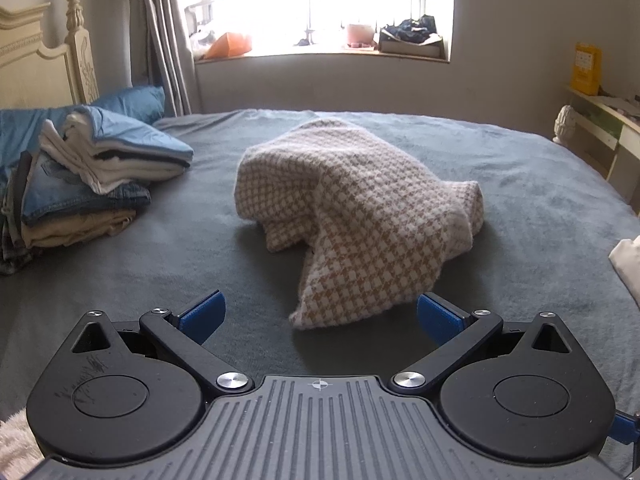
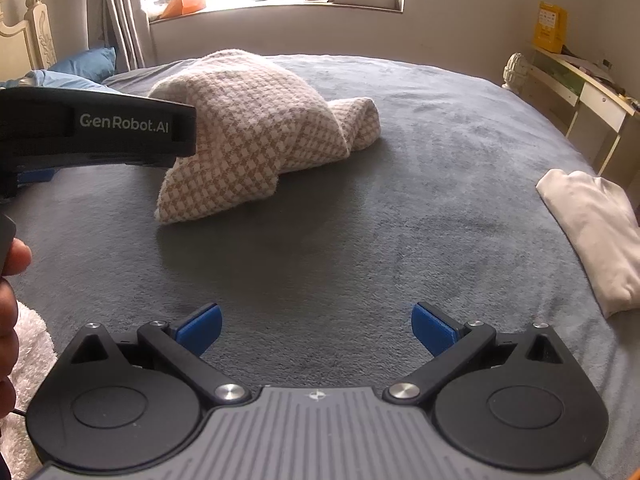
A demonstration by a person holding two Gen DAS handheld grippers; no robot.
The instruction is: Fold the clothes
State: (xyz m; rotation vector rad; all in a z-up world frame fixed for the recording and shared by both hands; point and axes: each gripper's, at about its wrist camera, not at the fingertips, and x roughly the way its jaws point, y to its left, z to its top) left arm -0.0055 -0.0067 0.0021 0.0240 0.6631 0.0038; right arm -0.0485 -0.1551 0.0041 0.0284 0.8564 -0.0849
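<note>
Both claws gape with nothing between their blue pads: left gripper (image 1: pixel 320 316), right gripper (image 2: pixel 316 326). Bare grey bed (image 2: pixel 360 240) lies ahead of each. Crumpled checked knit (image 1: pixel 352 216) sits mid-bed, its near corner just ahead of the left pads. Folded stack (image 1: pixel 88 184) far left; white garment (image 2: pixel 592 232) cut off at right.

Blown-out window (image 1: pixel 320 4) backlight — fisheye-warped edges

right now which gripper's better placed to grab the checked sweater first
Left. The left gripper is open with the checked sweater's near corner just ahead; the right gripper, also open, faces bare blanket.
</note>
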